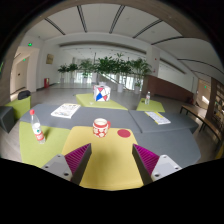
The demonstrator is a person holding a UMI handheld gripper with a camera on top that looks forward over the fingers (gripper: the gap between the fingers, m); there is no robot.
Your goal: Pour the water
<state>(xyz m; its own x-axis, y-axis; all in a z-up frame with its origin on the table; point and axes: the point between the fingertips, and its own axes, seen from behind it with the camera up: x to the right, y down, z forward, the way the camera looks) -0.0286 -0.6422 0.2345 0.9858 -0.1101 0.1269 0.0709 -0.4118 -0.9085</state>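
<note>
The claw (102, 160) is wide and holds nothing, and the red-and-white cup (100, 127) stands upright on the table (105, 170) straight ahead, beyond the fingertips and well apart from them, almost on the claw's middle line.

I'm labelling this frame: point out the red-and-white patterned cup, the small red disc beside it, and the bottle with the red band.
Red-and-white patterned cup (100, 127), gripper view, side wall.
Small red disc (124, 132), gripper view, top face.
Bottle with red band (36, 126), gripper view, mid-body.

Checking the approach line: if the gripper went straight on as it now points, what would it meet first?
Most likely the red-and-white cup, standing just ahead of the open gripper on the yellow-green table. Nothing shows in between, though depth is uncertain.
</note>
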